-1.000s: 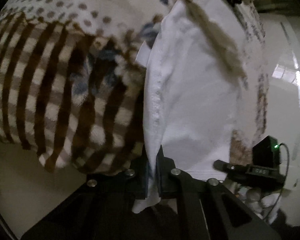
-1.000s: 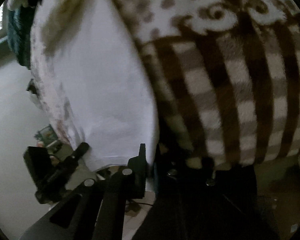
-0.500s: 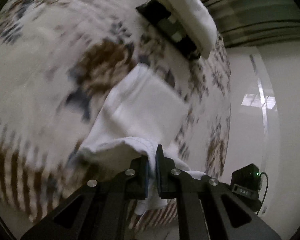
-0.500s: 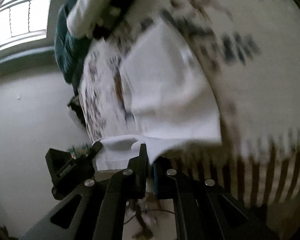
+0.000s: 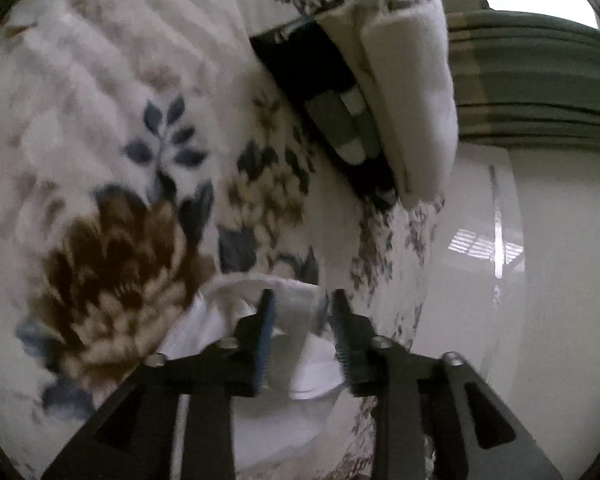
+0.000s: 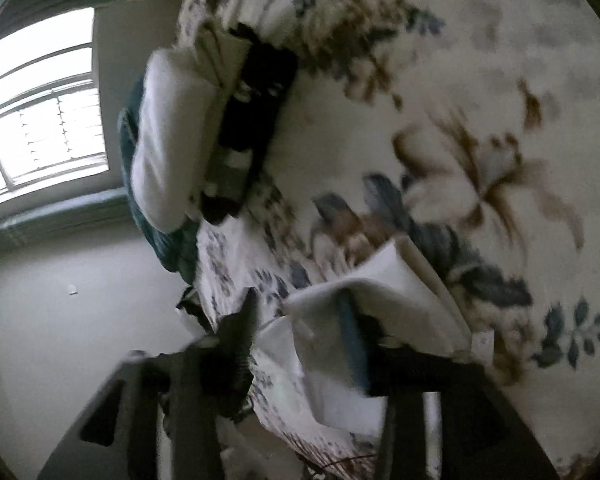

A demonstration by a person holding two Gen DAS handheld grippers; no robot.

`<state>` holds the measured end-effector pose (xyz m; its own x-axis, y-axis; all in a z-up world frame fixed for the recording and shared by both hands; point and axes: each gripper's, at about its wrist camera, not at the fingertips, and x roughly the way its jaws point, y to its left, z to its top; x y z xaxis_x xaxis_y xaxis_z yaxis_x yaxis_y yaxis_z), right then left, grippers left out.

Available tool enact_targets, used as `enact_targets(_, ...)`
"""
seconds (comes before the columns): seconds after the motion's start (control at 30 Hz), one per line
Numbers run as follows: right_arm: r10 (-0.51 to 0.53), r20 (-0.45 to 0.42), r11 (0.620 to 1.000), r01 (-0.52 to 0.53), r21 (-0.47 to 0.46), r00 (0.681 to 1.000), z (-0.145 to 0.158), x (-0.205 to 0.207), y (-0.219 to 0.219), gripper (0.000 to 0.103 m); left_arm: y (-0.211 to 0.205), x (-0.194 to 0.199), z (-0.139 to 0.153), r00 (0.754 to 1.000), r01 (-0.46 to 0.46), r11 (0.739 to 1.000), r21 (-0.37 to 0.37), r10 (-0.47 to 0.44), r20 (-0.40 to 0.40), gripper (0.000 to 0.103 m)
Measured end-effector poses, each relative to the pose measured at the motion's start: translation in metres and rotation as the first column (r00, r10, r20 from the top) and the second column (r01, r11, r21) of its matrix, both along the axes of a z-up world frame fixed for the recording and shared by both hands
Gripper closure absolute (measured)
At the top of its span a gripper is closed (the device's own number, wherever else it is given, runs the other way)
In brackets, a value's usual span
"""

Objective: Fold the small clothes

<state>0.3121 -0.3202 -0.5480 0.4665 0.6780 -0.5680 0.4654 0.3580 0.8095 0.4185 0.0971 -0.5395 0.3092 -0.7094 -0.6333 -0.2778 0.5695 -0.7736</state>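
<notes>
A small white garment (image 5: 284, 412) lies folded over on the flowered blanket (image 5: 100, 128). In the left wrist view my left gripper (image 5: 302, 300) is open, its fingers either side of the garment's folded edge. In the right wrist view the same white garment (image 6: 384, 300) lies under my right gripper (image 6: 300, 300), which is open, with one blue-padded finger partly under a raised fold. Neither gripper holds the cloth.
A stack of folded clothes stands at the far end of the blanket: a white piece (image 5: 412, 92) on top of a black and grey one (image 5: 316, 72). It also shows in the right wrist view (image 6: 172, 136). The bed edge (image 5: 416, 280) and pale floor (image 5: 548, 320) lie to the right.
Both grippers carried the garment's edge up and over toward the far end, folding it. They were shut on the cloth and have now opened and let it go.
</notes>
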Motion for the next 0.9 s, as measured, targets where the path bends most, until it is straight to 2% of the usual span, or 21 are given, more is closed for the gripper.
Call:
enact_targets(0.07,0.031,-0.005,0.997,-0.031,-0.071,1.0,0.007,-0.003,-0.001,0.042,0.005,0.003,0.001,1.0,0.007,0.999,0.033,-0.007,0.015,0.067)
enact_targets(0.13,0.071,-0.032,0.983,-0.075,-0.165,0.997,0.011,-0.011,-0.006,0.042,0.002,0.003,0.0,0.997,0.066,0.991,0.115,-0.068,0.019,0.066)
enact_targets(0.23,0.119,-0.09,0.955,-0.138,-0.262,0.989,0.002,-0.017,-0.007,0.042,-0.015,0.002,-0.011,0.981,0.19,0.953,0.237,-0.195,-0.001,0.066)
enact_targets(0.37,0.149,-0.166,0.937,-0.192,-0.293,0.975,-0.029,-0.013,-0.01,0.042,-0.041,0.009,-0.038,0.954,0.297,0.906,0.3,-0.293,-0.061,0.066)
enact_targets(0.4,0.156,-0.188,0.937,-0.205,-0.284,0.97,-0.04,-0.007,-0.008,0.042,-0.046,0.011,-0.043,0.952,0.304,0.899,0.315,-0.299,-0.064,0.069)
enact_targets(0.43,0.158,-0.193,0.939,-0.208,-0.275,0.969,-0.046,-0.003,-0.007,0.042,-0.048,0.012,-0.045,0.954,0.296,0.899,0.324,-0.293,-0.058,0.085)
enact_targets(0.47,0.16,-0.192,0.941,-0.209,-0.266,0.968,-0.05,0.001,-0.004,0.045,-0.047,0.012,-0.043,0.957,0.285,0.901,0.328,-0.287,-0.044,0.097)
enact_targets(0.5,0.157,-0.182,0.941,-0.203,-0.27,0.971,-0.051,0.005,-0.002,0.066,-0.045,0.012,-0.038,0.959,0.276,0.902,0.333,-0.283,-0.028,0.098)
enact_targets(0.57,0.167,-0.16,0.925,-0.211,-0.316,0.973,-0.044,0.015,0.005,0.097,-0.037,0.01,-0.032,0.965,0.252,0.91,0.329,-0.264,-0.009,0.099)
enact_targets(0.63,0.188,-0.114,0.91,-0.216,-0.355,0.976,-0.034,0.023,0.014,0.098,-0.025,0.013,-0.031,0.975,0.214,0.921,0.325,-0.223,-0.011,0.099)
enact_targets(0.7,0.206,-0.118,0.885,-0.237,-0.401,0.971,-0.031,0.029,0.021,0.098,-0.016,0.019,-0.04,0.98,0.194,0.921,0.336,-0.194,-0.035,0.099)
enact_targets(0.77,0.202,-0.16,0.874,-0.251,-0.416,0.966,-0.04,0.032,0.021,0.098,-0.009,0.025,-0.053,0.979,0.205,0.933,0.297,-0.191,-0.076,0.099)
enact_targets(0.8,0.197,-0.188,0.876,-0.259,-0.407,0.962,-0.045,0.032,0.02,0.097,-0.007,0.029,-0.059,0.975,0.218,0.944,0.247,-0.197,-0.105,0.098)
enact_targets(0.87,0.186,-0.218,0.896,-0.257,-0.362,0.958,-0.051,0.031,0.014,0.091,-0.006,0.03,-0.058,0.968,0.245,0.945,0.217,-0.225,-0.113,0.085)
enact_targets(0.9,0.183,-0.223,0.903,-0.253,-0.347,0.957,-0.05,0.028,0.009,0.075,-0.006,0.027,-0.054,0.963,0.265,0.94,0.216,-0.247,-0.104,0.065)
